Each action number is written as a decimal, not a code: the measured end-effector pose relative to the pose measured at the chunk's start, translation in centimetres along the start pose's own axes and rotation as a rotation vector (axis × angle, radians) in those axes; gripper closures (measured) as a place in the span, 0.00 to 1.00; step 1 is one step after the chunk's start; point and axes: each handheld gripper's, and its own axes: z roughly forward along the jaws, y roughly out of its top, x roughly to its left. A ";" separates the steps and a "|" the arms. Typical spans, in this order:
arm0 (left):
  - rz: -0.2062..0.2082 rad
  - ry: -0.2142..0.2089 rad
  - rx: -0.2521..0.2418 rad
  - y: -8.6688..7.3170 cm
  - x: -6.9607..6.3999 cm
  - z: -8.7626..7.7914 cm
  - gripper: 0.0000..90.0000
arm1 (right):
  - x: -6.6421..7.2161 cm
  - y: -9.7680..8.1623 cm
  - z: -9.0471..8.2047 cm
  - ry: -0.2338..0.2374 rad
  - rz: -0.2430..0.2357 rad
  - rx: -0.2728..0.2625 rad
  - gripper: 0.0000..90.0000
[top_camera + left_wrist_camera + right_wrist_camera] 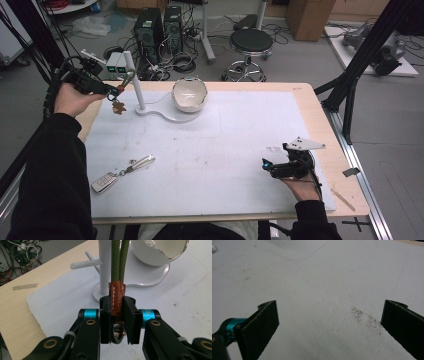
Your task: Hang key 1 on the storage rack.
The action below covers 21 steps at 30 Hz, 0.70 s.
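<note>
My left gripper [114, 91] is at the far left of the table, shut on the brown leather tab [117, 300] of a keychain. Its doubled green cord [119, 260] runs up past the white peg stand [135, 80], close to the pole [104, 267] and a side peg [86, 264]. A small brown charm [119, 106] hangs below the jaws, and a metal ring shows under the tab. Near the front right, my right gripper [266, 165] lies low over the white mat and is open, with only bare mat between its pads [262, 325].
A white egg-shaped bowl [189, 94] stands on the stand's base plate right of the pole. A car key with a strap [106, 181] lies at the front left of the mat [215, 150]. Wooden table edge [327, 140] borders the mat on the right.
</note>
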 end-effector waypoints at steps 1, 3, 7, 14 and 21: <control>0.000 0.000 0.000 0.0 0.0 0.0 0.85 | 0.0 0.0 0.0 0.000 0.001 0.001 0.01; 0.002 0.001 0.001 0.0 0.0 0.2 0.85 | 0.0 0.0 0.0 0.000 0.001 0.002 0.01; 0.008 0.006 0.007 0.0 -0.1 0.3 0.84 | 0.0 0.0 0.1 0.000 -0.004 0.001 0.01; -0.053 -0.067 -0.039 -0.1 -0.5 0.0 0.59 | 0.0 0.0 0.0 -0.008 0.000 -0.001 0.01; -0.068 -0.049 -0.059 -0.6 -0.9 -0.3 0.04 | 0.1 0.1 0.1 -0.008 0.001 0.002 0.01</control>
